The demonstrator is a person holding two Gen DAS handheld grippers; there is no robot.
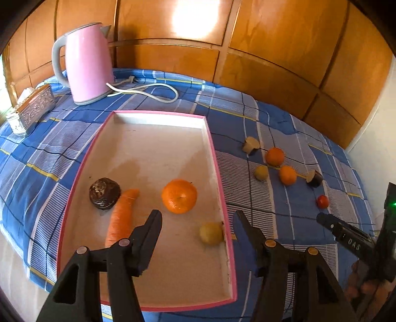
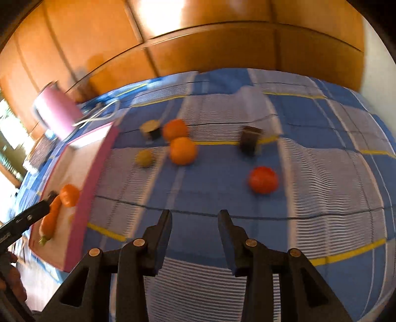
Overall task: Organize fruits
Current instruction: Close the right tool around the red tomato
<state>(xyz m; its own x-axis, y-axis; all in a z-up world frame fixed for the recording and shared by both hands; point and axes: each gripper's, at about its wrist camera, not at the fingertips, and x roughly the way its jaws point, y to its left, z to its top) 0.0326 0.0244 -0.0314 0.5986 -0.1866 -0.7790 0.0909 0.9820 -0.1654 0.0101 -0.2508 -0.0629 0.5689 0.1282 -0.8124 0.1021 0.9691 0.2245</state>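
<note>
Left hand-held gripper [image 1: 195, 220] hangs tilted down over the tray [image 1: 217, 158], released and empty; right hand-held gripper [image 2: 195, 218] tilts down above the cloth [image 2: 198, 193], released, empty.

Your left wrist view is sharp and well lit: daylight from the window at far left, a blown-out glare patch on the wooden panels [image 1: 188, 19] up top, soft shadows under the orange [image 1: 179, 196] in the tray [image 1: 220, 168]. Fisheye bends the checked cloth [image 1: 259, 119] and darkens the corners. Your right wrist view is motion-smeared throughout; the kettle [image 2: 55, 115] and tomato [image 2: 263, 179] are streaked, the cloth stripes ripple, and the same panel glare sits at top.
</note>
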